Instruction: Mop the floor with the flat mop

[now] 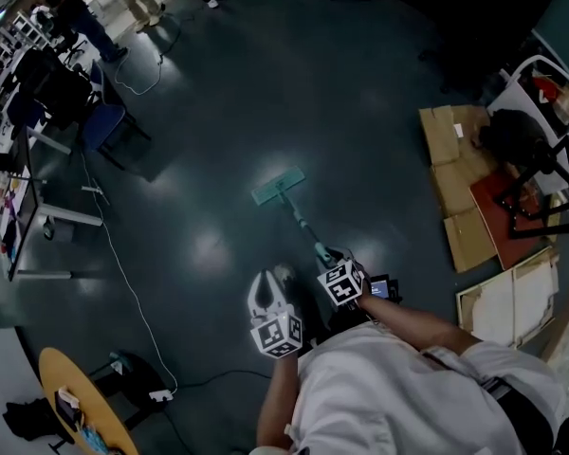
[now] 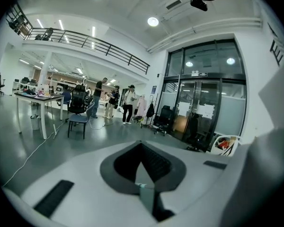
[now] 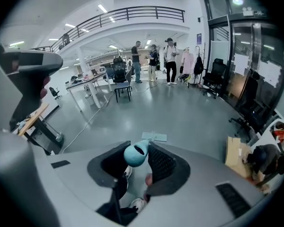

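The flat mop lies on the dark floor ahead of me, its teal head flat and its thin handle slanting back to my right gripper. In the right gripper view the handle's rounded teal end sits between the pads, the right gripper is shut on it, and the mop head shows beyond. My left gripper hangs beside the right one, apart from the handle. In its own view the left gripper points level across the room, its pad tips meeting with nothing between them.
Cardboard sheets and a black frame stand lie at the right. Desks, a blue chair and a white cable line the left. A round orange table is near left. People stand far off.
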### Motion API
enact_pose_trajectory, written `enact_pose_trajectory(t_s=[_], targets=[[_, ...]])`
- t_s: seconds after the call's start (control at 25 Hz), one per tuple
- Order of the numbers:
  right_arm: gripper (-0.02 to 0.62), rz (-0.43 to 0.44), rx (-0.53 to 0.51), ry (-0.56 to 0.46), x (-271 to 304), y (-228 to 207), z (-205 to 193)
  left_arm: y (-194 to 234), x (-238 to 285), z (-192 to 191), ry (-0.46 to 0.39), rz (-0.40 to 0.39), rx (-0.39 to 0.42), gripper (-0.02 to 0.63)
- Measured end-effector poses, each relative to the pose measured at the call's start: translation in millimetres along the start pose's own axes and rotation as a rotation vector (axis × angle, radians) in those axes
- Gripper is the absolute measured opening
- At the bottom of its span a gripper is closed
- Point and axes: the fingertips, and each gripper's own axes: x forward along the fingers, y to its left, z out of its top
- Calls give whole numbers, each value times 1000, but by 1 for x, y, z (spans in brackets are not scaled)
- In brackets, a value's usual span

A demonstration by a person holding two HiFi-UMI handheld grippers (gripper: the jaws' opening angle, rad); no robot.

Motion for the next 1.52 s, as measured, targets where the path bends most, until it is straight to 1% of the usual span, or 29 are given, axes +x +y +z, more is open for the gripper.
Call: enact_pose_trajectory(t_s=[0.16, 0.36, 0.52, 0.68, 0.8, 0.96, 1.04, 1.2, 1.36, 1.44, 1.52], targets=[[120, -15, 3, 0, 49, -8, 47, 27, 49, 21, -5, -32, -7, 5], [120, -42, 12, -12, 110, -29, 114, 55, 113, 39, 7, -64, -19, 6], [118, -61, -23, -23, 166, -42, 172, 78, 160, 50, 17, -78, -21, 5], [117, -90, -27, -31, 223, -61, 220, 101, 187, 63, 13, -82, -18, 5], [115, -104, -16, -42, 258, -71, 245, 117, 193, 59, 27, -73, -23, 6], [115, -125, -5, -44, 298, -81, 261, 134, 196, 41, 69, -53, -33, 5], [114, -140, -3, -43, 309, -87, 266, 140, 195, 34, 89, -49, -41, 5], [112, -156, -10, -49, 302, -92, 271, 136, 187, 30, 92, -68, -41, 5], [112, -153, -3, -36, 265, -86, 249, 124, 173, 26, 90, -92, -36, 5], [112, -146, -3, -16, 238, -79, 226, 116, 162, 26, 81, -98, -31, 5], [111, -131, -7, 8, 205, -69, 196, 106, 146, 26, 70, -102, -26, 5]])
